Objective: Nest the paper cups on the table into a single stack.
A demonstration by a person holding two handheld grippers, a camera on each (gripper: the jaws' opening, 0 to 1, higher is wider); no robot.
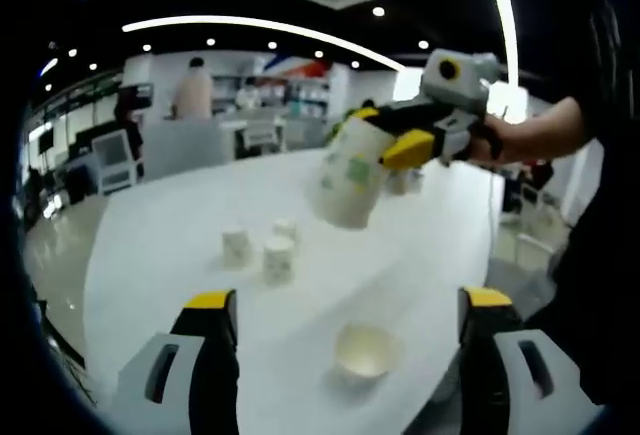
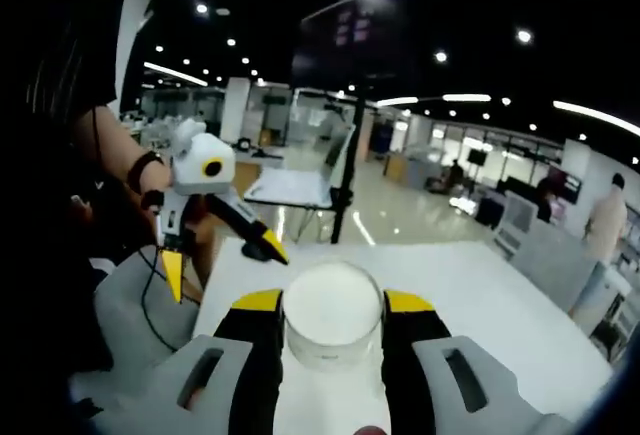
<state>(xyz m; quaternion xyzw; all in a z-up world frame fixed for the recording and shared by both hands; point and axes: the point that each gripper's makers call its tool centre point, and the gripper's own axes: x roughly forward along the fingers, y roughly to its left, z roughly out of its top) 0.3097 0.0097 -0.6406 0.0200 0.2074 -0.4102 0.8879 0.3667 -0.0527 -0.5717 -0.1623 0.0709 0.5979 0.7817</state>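
Observation:
A white paper cup point(image 1: 350, 180) with a green print hangs tilted over the white table point(image 1: 160, 245), and my right gripper point(image 1: 385, 133) is shut on it, coming in from the right. In the right gripper view the same cup point(image 2: 333, 315) sits between the yellow-tipped jaws of my right gripper point(image 2: 333, 300), its round base facing the camera. My left gripper point(image 1: 348, 299) stands wide open low over the table, and an upright cup point(image 1: 365, 353) lies between and just ahead of its jaws. Three small cups point(image 1: 278, 258) stand further out. The open left gripper point(image 2: 222, 260) shows at the left.
The table's edge point(image 1: 100, 285) runs close on the left, with floor beyond. A person point(image 1: 192, 90) stands among desks in the background. Another cup point(image 1: 402, 181) stands behind the held one. A person's forearm point(image 1: 540, 133) holds the right gripper. A chair point(image 2: 295, 187) stands past the table.

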